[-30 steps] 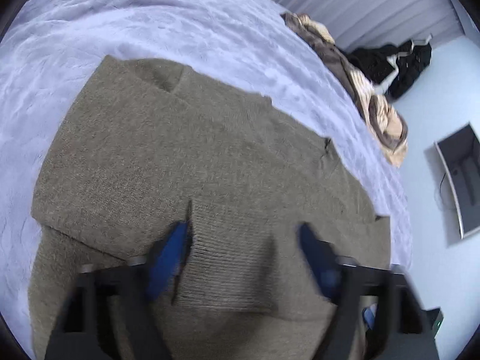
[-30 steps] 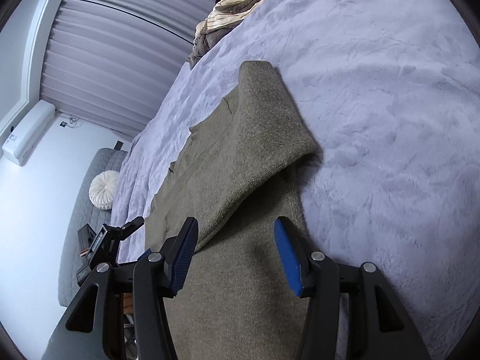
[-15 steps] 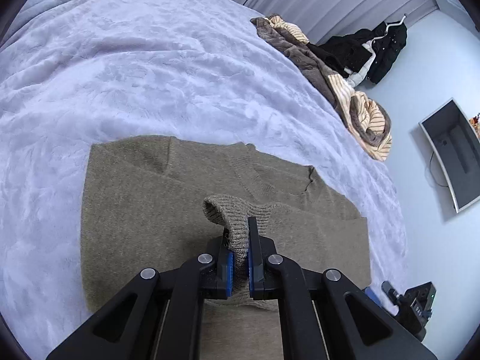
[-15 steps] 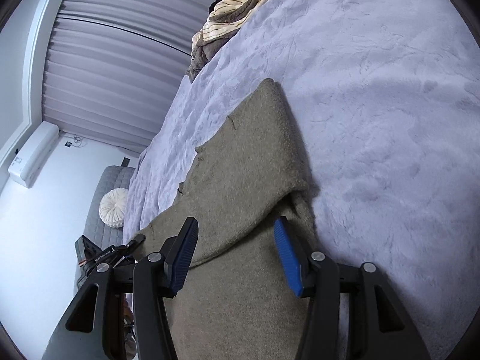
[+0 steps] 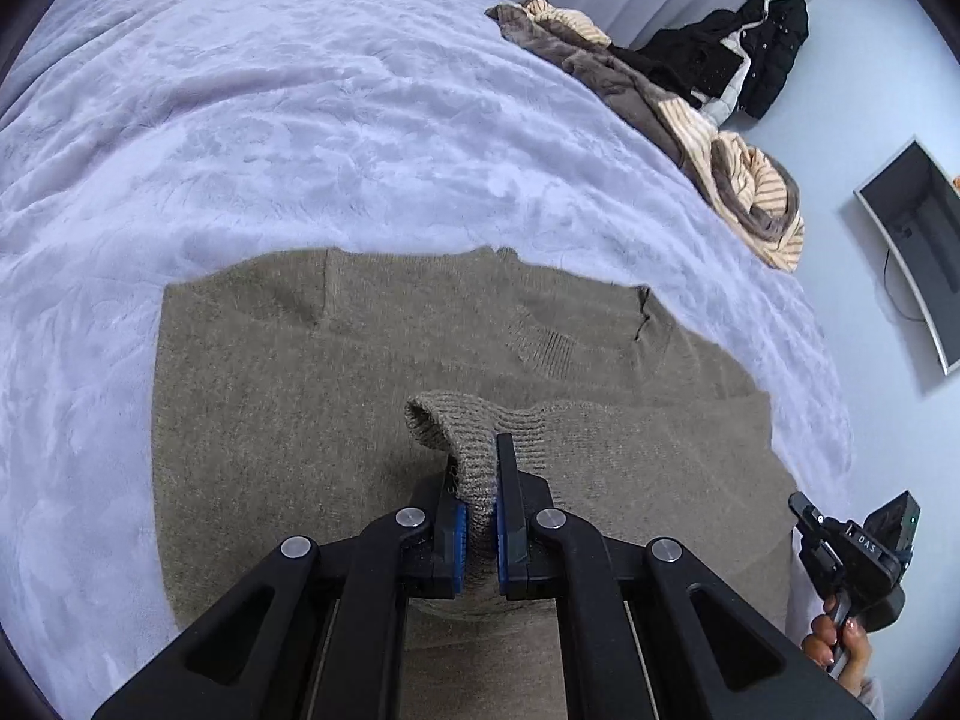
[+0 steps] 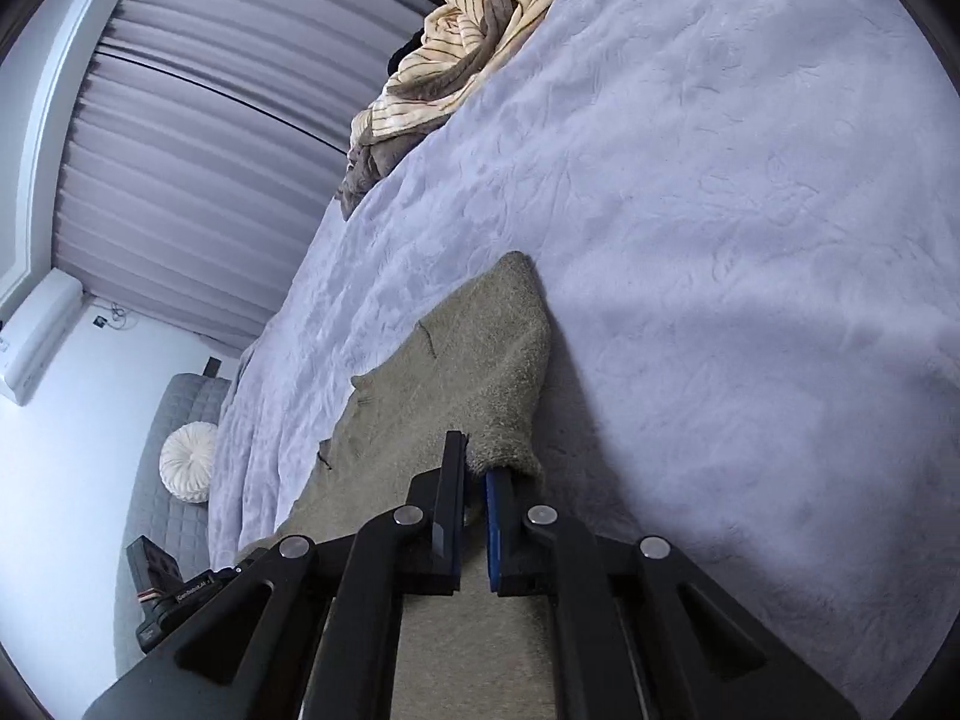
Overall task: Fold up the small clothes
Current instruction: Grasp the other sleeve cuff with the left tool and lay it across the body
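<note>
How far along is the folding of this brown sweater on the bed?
Partly done: the sweater lies flat on the blanket with sleeves folded in. In hand: the left gripper pinches the ribbed cuff, the right gripper the sweater's edge. Left: folding the body over; the clothes pile looks unfolded.

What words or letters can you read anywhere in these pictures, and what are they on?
"DAS": white letters on the black handheld device at the right edge of the left wrist view.
White lettering on the black handheld device at the lower left of the right wrist view: too blurred to read.
The olive-brown knitted sweater shows no writing.
</note>
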{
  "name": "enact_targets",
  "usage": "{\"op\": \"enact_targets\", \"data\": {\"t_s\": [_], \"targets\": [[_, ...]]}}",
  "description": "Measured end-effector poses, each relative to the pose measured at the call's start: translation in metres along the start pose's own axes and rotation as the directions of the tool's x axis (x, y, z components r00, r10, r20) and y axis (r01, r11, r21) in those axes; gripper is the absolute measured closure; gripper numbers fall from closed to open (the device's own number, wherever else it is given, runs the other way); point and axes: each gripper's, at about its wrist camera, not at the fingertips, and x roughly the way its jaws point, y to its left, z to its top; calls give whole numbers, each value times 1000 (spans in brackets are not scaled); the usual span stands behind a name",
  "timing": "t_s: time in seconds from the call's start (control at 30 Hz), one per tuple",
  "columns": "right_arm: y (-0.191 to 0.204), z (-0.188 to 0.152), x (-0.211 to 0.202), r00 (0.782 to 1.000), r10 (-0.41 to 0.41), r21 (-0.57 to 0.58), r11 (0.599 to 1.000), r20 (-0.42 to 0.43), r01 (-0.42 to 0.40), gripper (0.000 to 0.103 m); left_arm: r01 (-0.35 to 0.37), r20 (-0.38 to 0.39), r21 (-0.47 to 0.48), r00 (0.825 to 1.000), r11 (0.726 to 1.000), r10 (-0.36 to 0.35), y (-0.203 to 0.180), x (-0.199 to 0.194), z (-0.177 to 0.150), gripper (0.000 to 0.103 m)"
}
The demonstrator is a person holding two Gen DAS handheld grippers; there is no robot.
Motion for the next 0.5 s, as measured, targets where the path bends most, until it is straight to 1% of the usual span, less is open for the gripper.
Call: {"op": "enact_targets", "data": {"t_s": [0.07, 0.1, 0.17, 0.2, 0.23, 0.27, 0.3, 0.33, 0.37, 0.4, 0.43, 0.5], "targets": [[-15, -6, 14, 997, -47, -14, 999, -57, 47, 97, -31, -40, -27, 999, 999, 29, 9, 16, -9, 95], [-21, -10, 17, 997, -43, -12, 999, -61, 42, 100, -29, -50, -46, 998, 999, 27, 14, 20, -14, 95], [-27, -10, 14, 999, -8, 4, 1000, -50, 8, 100, -18, -36, -70, 999, 997, 15, 22, 17, -20, 95], [-26, -8, 14, 998, -6, 6, 1000, -55, 6, 100, -34, -26, -68, 999, 997, 32, 24, 12, -22, 84], [-25, -7, 14, 998, -10, -1, 1000, -62, 10, 100, -72, -18, -63, 997, 995, 71, 26, 7, -23, 77], [-25, -6, 15, 998, -13, -9, 1000, -69, 12, 100, -123, -5, -58, 992, 991, 123, 28, 2, -24, 59], [-25, -6, 15, 997, -10, -9, 1000, -74, 9, 100, -170, 14, -53, 985, 984, 171, 32, -5, -25, 33], [-26, -6, 15, 997, -4, -3, 1000, -76, 4, 100, -200, 42, -51, 978, 978, 202, 36, -13, -26, 25], [-26, -6, 14, 997, 4, 5, 1000, -77, -4, 99, -213, 68, -50, 974, 976, 216, 40, -19, -29, 23], [-27, -7, 12, 997, 14, 15, 1000, -79, -13, 98, -210, 73, -50, 974, 976, 214, 44, -25, -30, 23], [-28, -9, 8, 996, 19, 22, 1000, -83, -17, 95, -206, 65, -53, 976, 977, 209, 48, -27, -31, 23], [-26, -14, 1, 996, 3, 12, 1000, -86, -2, 95, -207, 57, -59, 976, 977, 210, 53, -30, -34, 23]]}}
